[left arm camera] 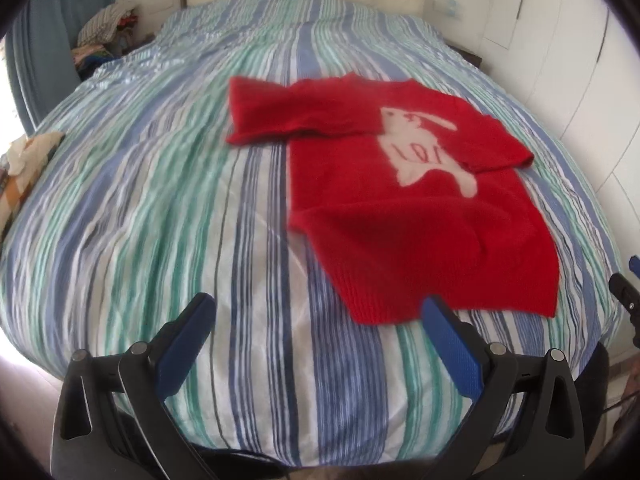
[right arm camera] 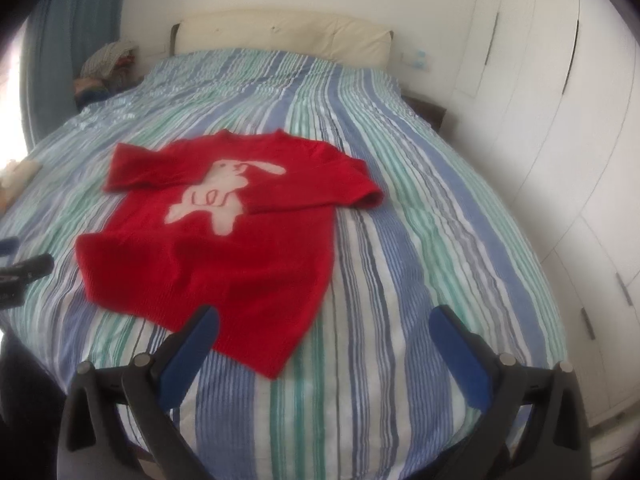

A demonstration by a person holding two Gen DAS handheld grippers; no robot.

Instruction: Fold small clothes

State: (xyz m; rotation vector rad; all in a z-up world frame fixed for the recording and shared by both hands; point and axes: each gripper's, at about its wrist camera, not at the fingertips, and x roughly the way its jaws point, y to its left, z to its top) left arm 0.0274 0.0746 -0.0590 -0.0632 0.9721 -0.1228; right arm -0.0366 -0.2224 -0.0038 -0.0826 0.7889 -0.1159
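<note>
Left wrist view: your left gripper [left arm camera: 320, 320] and right gripper [right arm camera: 324, 328] gape, empty; pinch the red knitted rabbit-motif sweater [left arm camera: 400, 216] hem corners squarely.

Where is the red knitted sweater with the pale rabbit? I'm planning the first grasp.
The red knitted sweater lies flat on the striped bedspread, beyond both open grippers, hem nearest them.

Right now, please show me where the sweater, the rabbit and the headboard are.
sweater [right arm camera: 224, 272]: right wrist view, on the lower body.
rabbit [left arm camera: 416, 148]: left wrist view, on the rabbit's belly.
headboard [right arm camera: 280, 34]: right wrist view, on its padded front.
</note>
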